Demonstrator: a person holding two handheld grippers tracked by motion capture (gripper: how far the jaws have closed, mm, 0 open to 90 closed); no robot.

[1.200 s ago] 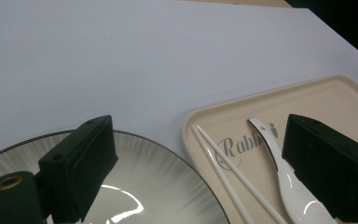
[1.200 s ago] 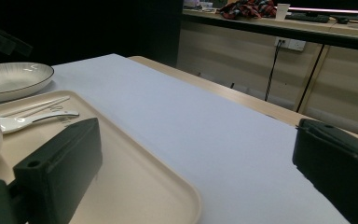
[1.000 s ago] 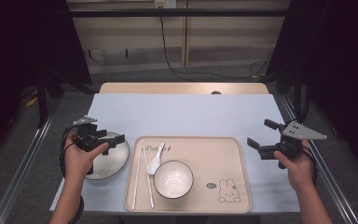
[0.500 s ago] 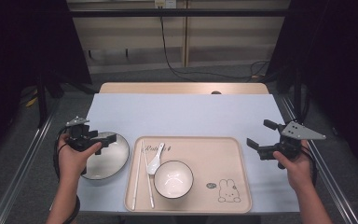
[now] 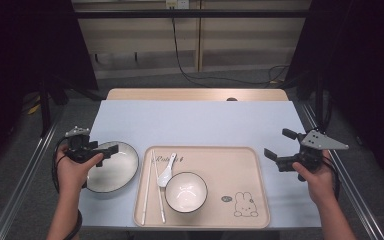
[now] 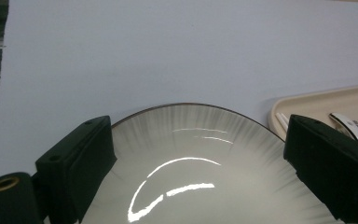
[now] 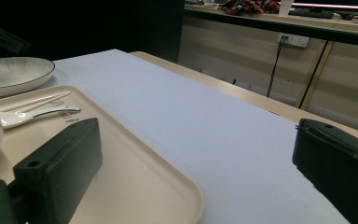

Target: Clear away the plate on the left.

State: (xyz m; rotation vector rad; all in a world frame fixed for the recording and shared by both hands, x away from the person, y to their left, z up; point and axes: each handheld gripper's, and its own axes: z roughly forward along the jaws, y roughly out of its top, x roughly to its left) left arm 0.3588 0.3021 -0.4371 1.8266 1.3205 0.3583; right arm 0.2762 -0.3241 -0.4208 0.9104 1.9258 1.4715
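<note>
High view: the left gripper, jaws apart, hangs over the near-left rim of one round grey-white ceramic plate on the pale blue table, beside one beige tray holding one bowl; the right gripper waits, open, well apart.

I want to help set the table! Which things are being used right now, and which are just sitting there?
In use:
- left gripper, open over the plate
- plate

Just sitting:
- tray
- bowl
- spoon
- chopsticks
- right gripper, open, holding nothing
</note>
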